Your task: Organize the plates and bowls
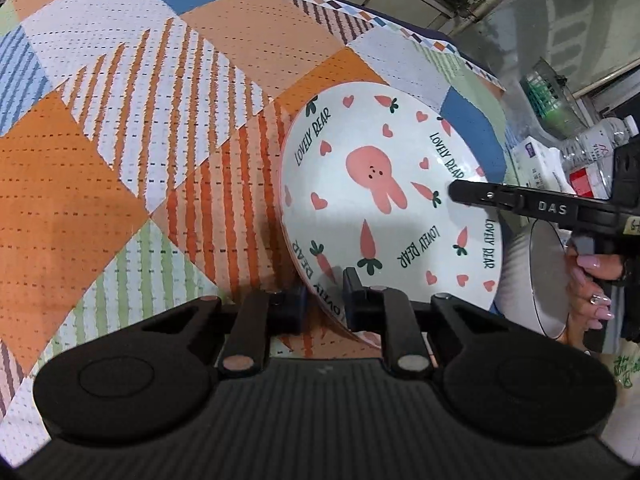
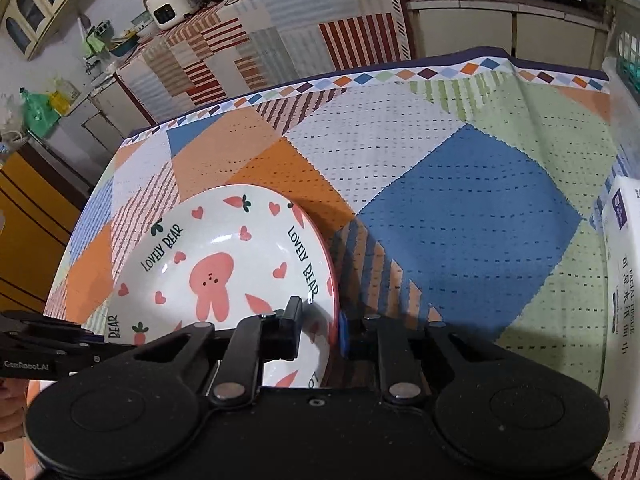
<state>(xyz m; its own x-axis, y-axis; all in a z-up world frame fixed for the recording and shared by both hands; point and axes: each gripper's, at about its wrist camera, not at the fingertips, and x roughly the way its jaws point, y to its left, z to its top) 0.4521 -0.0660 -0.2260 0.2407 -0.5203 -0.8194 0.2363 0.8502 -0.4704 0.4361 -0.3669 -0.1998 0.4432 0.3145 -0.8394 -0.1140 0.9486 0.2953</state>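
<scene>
Black left gripper (image 1: 325, 300); hand (image 1: 592, 284) with long pink nails, ring.

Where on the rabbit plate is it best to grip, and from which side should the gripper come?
Grip the rabbit plate at its thin raised rim, coming from the table's near edge with one finger inside and one outside. The plate is wide and shallow, so only the rim fits between the fingers. Both the left gripper and the right gripper already straddle the rim this way.

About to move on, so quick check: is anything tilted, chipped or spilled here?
The plate is tipped, not flat on the tablecloth; both grippers, left and right, straddle its rim. No chips or spills visible.
</scene>
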